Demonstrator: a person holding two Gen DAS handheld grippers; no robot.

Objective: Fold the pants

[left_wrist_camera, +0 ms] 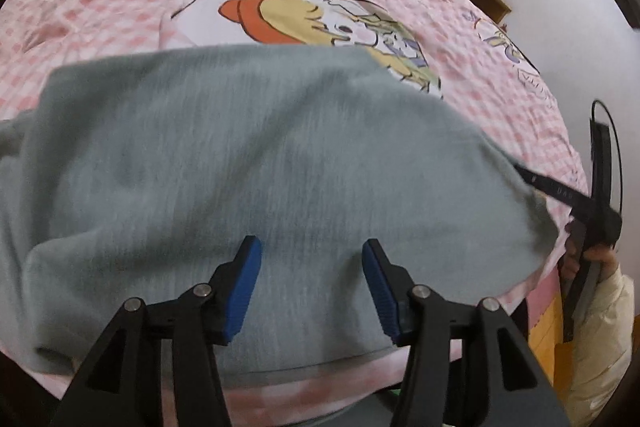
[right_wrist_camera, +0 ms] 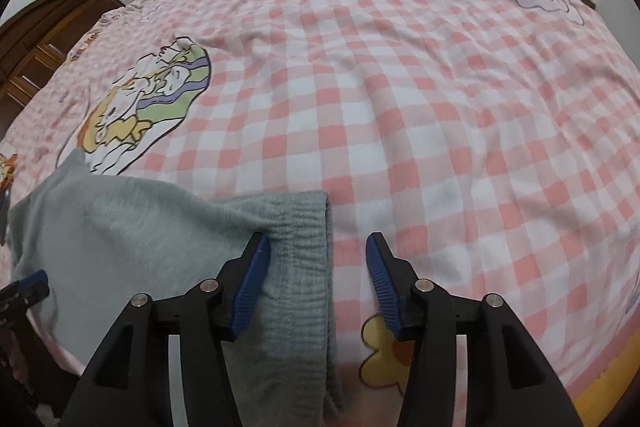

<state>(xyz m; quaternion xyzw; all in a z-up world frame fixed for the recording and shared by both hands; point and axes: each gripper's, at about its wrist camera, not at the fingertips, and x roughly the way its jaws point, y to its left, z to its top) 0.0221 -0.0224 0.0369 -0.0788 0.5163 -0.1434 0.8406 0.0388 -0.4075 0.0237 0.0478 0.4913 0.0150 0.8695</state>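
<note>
On the pink checked bedspread [right_wrist_camera: 400, 107] I find the grey pants [left_wrist_camera: 240, 147] lying flat near the bed's front edge. My left gripper [left_wrist_camera: 312, 287] hangs above the cloth, blue pads spread wide, nothing between them. My right gripper [right_wrist_camera: 319, 281] is likewise spread; the elastic waistband [right_wrist_camera: 304, 247] lies between its pads, touching the left one, not pinched. From the left wrist view, the right gripper [left_wrist_camera: 560, 191] shows at the pants' right edge.
</note>
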